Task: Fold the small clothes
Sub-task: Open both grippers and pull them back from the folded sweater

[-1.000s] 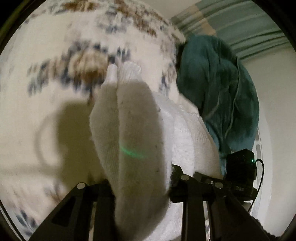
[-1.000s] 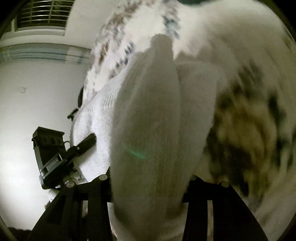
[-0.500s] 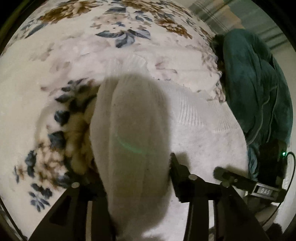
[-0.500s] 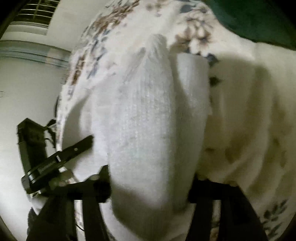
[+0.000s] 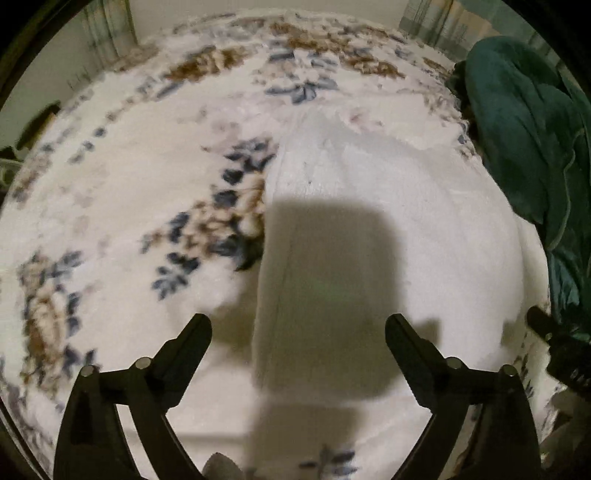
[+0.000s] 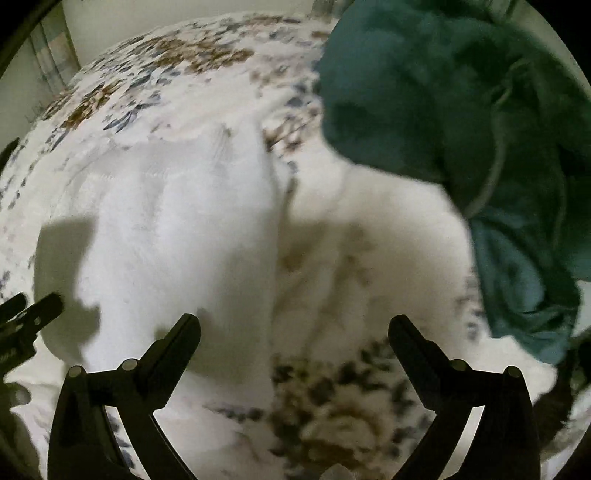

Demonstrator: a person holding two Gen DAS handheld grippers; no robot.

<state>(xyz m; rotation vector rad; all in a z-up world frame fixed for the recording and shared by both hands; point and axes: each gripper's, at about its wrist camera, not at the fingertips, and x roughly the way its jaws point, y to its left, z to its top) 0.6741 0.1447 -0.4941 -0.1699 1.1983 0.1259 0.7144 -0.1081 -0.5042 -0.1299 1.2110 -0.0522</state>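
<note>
A white knit garment lies folded flat on a floral blanket. My left gripper is open and empty, just above the garment's near left edge. Its shadow falls on the cloth. In the right wrist view the same white garment lies left of centre. My right gripper is open and empty over the garment's right edge. The tip of the other gripper shows at each view's side: the right one and the left one.
A dark teal garment is bunched on the blanket to the right of the white one; it also shows in the left wrist view. Pale walls and striped curtains lie beyond the blanket's far edge.
Both grippers held the white garment's edge and carried it forward over itself. Now both have opened and let go, and the garment lies flat on the blanket.
</note>
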